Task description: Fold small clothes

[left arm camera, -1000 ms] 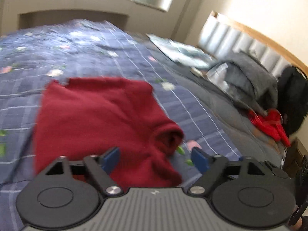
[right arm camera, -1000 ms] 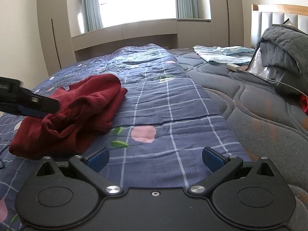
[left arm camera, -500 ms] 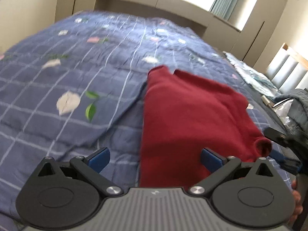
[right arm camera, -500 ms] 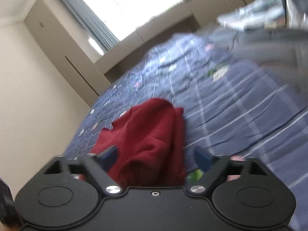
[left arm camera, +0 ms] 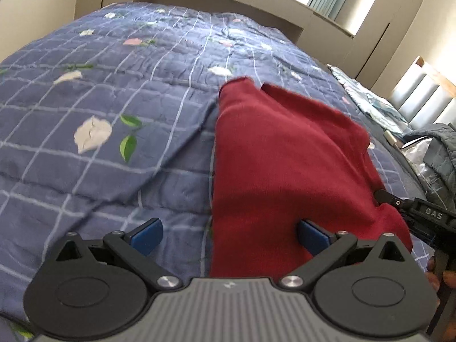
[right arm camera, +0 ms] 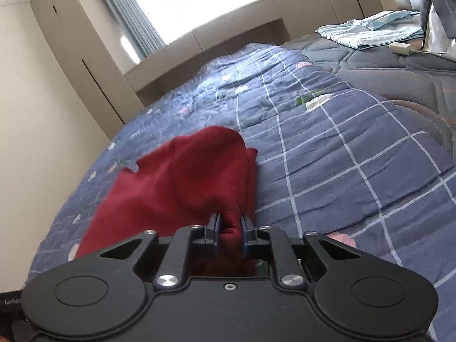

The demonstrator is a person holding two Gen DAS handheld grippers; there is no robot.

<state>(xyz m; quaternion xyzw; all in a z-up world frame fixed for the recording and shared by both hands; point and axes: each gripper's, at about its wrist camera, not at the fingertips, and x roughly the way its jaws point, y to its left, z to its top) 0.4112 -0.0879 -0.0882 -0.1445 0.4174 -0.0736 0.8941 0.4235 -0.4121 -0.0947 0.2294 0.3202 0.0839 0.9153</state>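
Observation:
A dark red garment [left arm camera: 285,168] lies on the blue checked quilt [left arm camera: 114,114]. My left gripper [left arm camera: 228,235] is open over its near left edge, one blue pad on the quilt side and one over the red cloth. My right gripper [right arm camera: 230,232] is shut on a bunched near corner of the red garment [right arm camera: 185,182]. The right gripper also shows at the right edge of the left wrist view [left arm camera: 421,216], at the garment's right corner.
Folded light blue cloth [right arm camera: 370,28] and a white charger [right arm camera: 400,48] lie on the grey mattress [right arm camera: 399,79] to the right. A grey quilted blanket [left arm camera: 444,154] is heaped at the headboard. Wardrobe and window ledge stand beyond the bed.
My right gripper has closed on the near corner of the red garment. My left gripper has stayed open and moved slightly along the garment's left edge.

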